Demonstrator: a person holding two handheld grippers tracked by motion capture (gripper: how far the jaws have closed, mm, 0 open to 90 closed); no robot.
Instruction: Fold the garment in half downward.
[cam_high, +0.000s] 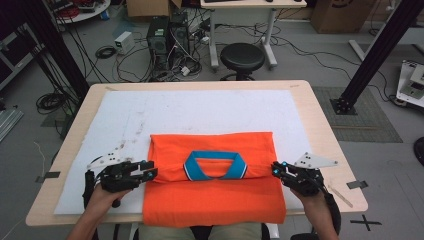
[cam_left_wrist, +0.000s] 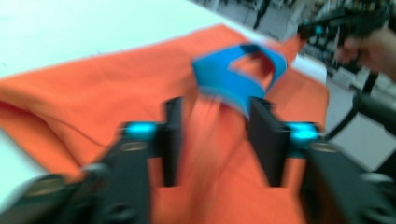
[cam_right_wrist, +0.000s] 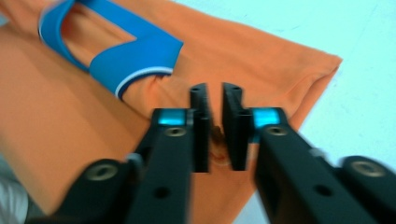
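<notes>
An orange polo shirt (cam_high: 215, 200) with a blue collar (cam_high: 215, 167) lies folded at the near edge of the table, its lower part hanging over the front. At the shirt's left edge, my left gripper (cam_high: 150, 172) holds its jaws wide apart over the orange cloth (cam_left_wrist: 93, 93), with the collar (cam_left_wrist: 238, 70) just beyond them. My right gripper (cam_high: 276, 167) is at the shirt's right edge. Its jaws (cam_right_wrist: 215, 121) stand a narrow gap apart above the fabric (cam_right_wrist: 56, 121), near the folded corner, and nothing is clamped between them. The left gripper view is blurred.
A white sheet (cam_high: 200, 110) covers most of the wooden table (cam_high: 320, 125). Beyond the far edge are a black stool (cam_high: 242, 57), computer boxes and cables on the floor. A dark frame post (cam_high: 380, 45) rises at the right.
</notes>
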